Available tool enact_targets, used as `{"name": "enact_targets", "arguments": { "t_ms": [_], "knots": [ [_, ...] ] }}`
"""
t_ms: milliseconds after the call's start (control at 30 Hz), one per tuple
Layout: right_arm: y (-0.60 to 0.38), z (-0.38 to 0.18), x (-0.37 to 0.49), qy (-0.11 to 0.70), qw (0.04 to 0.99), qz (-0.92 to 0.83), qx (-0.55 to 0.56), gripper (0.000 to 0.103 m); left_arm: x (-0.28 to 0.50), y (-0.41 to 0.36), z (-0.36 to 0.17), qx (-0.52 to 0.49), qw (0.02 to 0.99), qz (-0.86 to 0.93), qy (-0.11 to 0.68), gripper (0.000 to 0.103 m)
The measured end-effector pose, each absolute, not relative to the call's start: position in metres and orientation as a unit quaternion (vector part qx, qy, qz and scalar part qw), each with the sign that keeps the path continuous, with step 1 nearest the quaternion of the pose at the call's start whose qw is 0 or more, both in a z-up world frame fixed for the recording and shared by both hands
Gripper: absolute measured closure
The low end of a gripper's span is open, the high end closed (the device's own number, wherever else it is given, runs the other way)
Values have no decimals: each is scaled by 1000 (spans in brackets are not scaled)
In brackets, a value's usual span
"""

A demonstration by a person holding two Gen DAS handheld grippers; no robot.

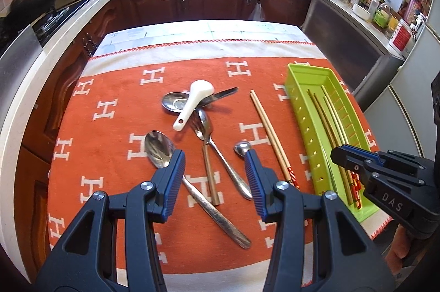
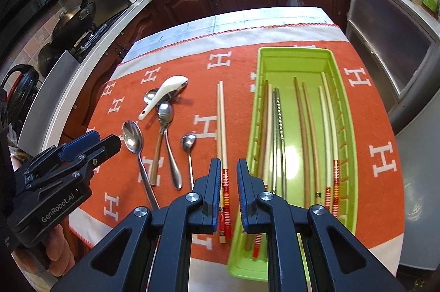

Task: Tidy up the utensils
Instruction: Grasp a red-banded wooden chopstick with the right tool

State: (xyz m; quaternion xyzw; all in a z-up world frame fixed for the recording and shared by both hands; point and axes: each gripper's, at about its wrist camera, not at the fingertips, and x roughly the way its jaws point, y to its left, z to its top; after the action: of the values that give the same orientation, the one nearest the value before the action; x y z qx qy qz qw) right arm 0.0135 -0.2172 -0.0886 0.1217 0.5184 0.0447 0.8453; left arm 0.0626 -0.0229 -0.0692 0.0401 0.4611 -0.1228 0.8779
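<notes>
Covering the table, orange H-patterned cloth [image 1: 115, 88]; wooden kitchen cabinets [image 1: 220, 0] behind.

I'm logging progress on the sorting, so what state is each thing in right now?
Green tray: on the cloth, holding several chopsticks lengthwise.
Loose chopstick pair: on the cloth left of the tray, not yet sorted.
White ceramic spoon: resting on the metal spoons.
Metal spoons: scattered on the cloth, some crossing.
Left tongs: open, holding nothing.
Right tongs: narrow gap, holding nothing.
</notes>
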Motion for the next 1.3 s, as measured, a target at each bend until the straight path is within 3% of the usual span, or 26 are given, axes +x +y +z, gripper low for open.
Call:
{"name": "enact_targets", "arguments": {
  "t_ms": [333,700,1300],
  "knots": [
    [-204,-99,58,535,832,58,137,91,70,-7,-76,24,878,-112,465,61],
    [-184,-147,133,603,789,52,105,91,79,18,-87,-11,872,-104,477,61],
    [-162,-189,157,648,760,30,31,93,86,30,-103,-34,864,-101,492,61]
  ]
}}
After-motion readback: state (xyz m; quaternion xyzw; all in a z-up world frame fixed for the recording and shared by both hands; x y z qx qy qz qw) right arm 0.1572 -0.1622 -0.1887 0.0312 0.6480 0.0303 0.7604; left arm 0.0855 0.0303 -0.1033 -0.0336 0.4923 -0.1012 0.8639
